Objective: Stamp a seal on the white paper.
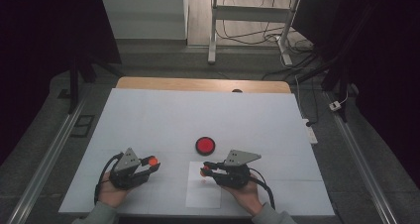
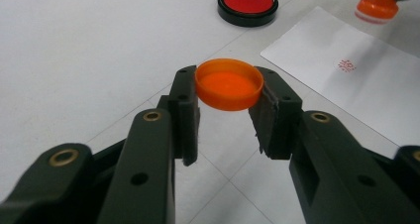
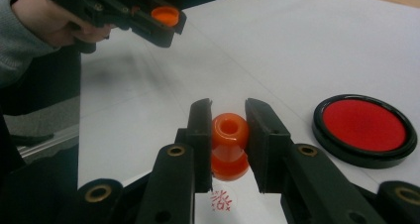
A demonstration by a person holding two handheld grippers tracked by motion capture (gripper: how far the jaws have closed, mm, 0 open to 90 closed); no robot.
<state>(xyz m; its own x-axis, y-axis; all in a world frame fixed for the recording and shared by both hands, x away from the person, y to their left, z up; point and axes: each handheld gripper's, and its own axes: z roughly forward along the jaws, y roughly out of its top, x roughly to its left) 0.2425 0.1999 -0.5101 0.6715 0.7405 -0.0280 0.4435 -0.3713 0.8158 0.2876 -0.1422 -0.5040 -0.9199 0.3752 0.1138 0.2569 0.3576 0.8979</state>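
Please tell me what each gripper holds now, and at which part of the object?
The left gripper holds an orange cap by opposite sides of its rim. The right gripper holds an orange stamp by the sides of its handle.

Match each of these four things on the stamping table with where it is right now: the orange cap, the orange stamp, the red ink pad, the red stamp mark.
Things:
1. orange cap
2. orange stamp
3. red ink pad
4. red stamp mark

Places:
A. printed on the white paper
B. clamped in the right claw
C. lying open on the table, beyond the paper
D. clamped in the left claw

Pairs: 1-D, 2-B, 3-C, 4-A
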